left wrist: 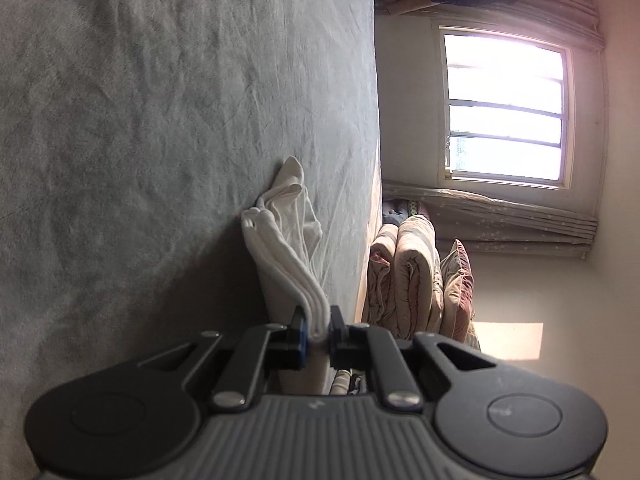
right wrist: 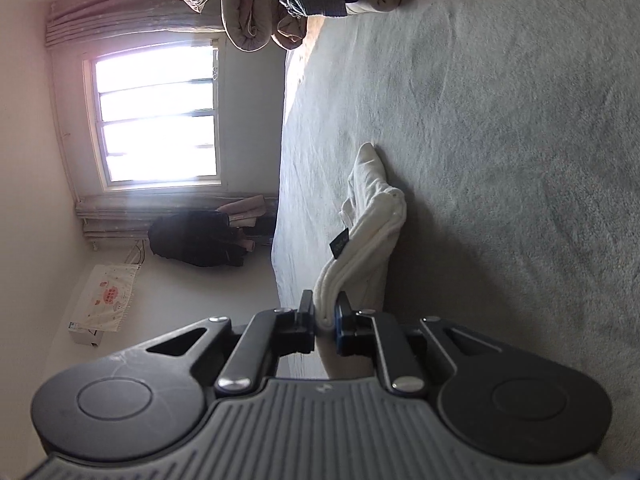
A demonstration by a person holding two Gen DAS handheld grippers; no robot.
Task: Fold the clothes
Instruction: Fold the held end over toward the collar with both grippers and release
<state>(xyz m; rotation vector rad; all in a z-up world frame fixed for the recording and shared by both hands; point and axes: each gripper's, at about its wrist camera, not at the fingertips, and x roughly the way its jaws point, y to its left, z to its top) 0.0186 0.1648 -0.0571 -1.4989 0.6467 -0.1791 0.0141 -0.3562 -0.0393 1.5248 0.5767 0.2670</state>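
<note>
Both grippers were clamped on the same white garment: my left gripper (left wrist: 318, 326) pinched a bunched, ribbed-looking fold, my right gripper (right wrist: 325, 320) another thick fold. Pads pressed into cloth on both. The white garment (left wrist: 286, 232) ran as a long narrow bundle from each set of jaws out to the grey bedsheet (left wrist: 160, 120), where its far end still touched the sheet; near end was lifted off it. Long axis lay roughly along each gripper's pointing line.

Only the right view showed a small dark tag (right wrist: 339, 243) on the garment's side, plus a dark bag (right wrist: 196, 240) and a patterned box (right wrist: 102, 304) by the wall. Only the left view showed a sunlit patch (left wrist: 508, 340) on the wall. Both showed the window (left wrist: 506, 108) and folded quilts (left wrist: 416, 276) beyond the bed's edge.

Bed edge (left wrist: 376, 160) ran close beside the garment; the sheet on the other side lay wide and bare.
</note>
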